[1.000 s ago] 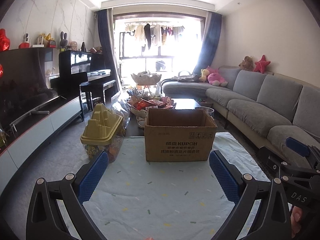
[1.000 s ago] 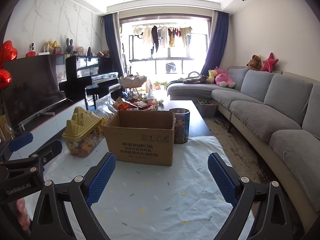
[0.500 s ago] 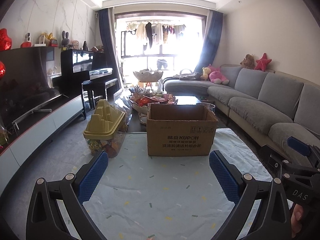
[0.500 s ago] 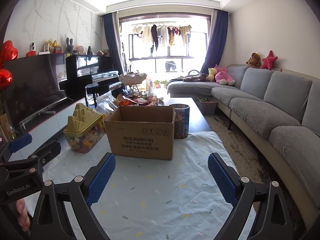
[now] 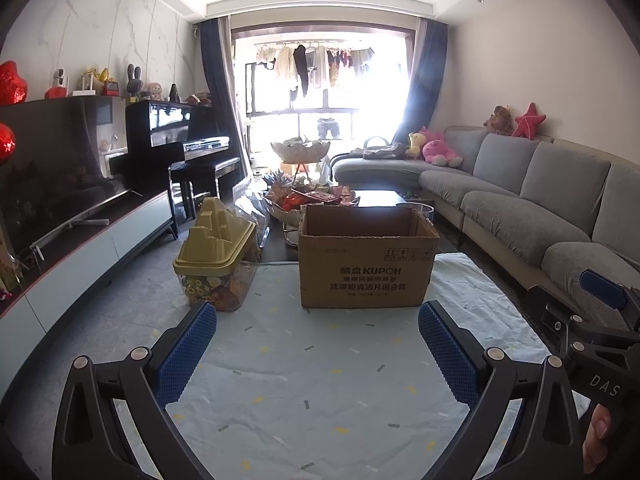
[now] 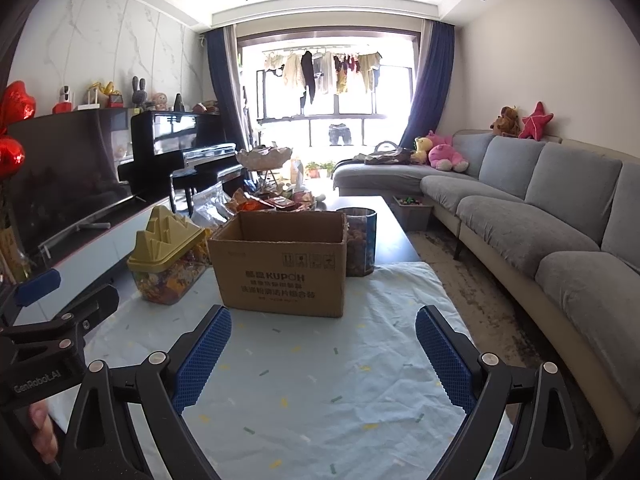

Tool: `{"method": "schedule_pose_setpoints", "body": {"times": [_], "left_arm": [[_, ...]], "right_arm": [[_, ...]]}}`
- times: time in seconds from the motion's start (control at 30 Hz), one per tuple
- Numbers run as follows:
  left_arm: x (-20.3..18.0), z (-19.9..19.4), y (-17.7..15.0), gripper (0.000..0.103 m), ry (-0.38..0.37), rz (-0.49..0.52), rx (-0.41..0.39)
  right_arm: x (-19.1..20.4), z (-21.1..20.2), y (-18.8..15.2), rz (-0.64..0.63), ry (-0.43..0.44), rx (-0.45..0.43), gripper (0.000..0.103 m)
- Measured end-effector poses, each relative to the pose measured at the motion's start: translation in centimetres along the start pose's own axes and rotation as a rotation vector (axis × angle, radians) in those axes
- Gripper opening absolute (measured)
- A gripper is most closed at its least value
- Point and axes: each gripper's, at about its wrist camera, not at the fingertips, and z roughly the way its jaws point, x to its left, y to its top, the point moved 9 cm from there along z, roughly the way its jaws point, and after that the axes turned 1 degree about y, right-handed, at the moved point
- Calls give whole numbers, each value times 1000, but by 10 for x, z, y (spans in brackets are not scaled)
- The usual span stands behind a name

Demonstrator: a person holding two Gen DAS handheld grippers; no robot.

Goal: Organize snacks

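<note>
left claw [image 5: 318, 316] spread, empty | right claw [image 6: 323, 318] spread, empty | cardboard box [image 5: 366, 258] now nearer

Left gripper [image 5: 318, 330] hangs wide open over the pale speckled cloth [image 5: 320, 392], cardboard box [image 5: 366, 258] standing open-topped dead ahead, yellow-lidded snack tub [image 5: 216, 252] just beside it, right gripper [image 5: 600, 320] at the edge

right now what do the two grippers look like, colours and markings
Both are black plastic frames with silver rivets and blue cross-hatched pads on the fingers. Left gripper shows white "GenRobot.AI" lettering in the right view; right gripper shows "DAS" in the left view. A bare thumb shows at each handle.
</note>
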Motion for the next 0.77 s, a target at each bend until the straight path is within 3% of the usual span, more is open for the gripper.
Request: {"method": "schedule_pose_setpoints", "body": {"times": [0.77], "left_arm": [[2,-11,-1,103,13,3,-4]], "right_arm": [[2,-7,-4,-3,1,-7,94]]}}
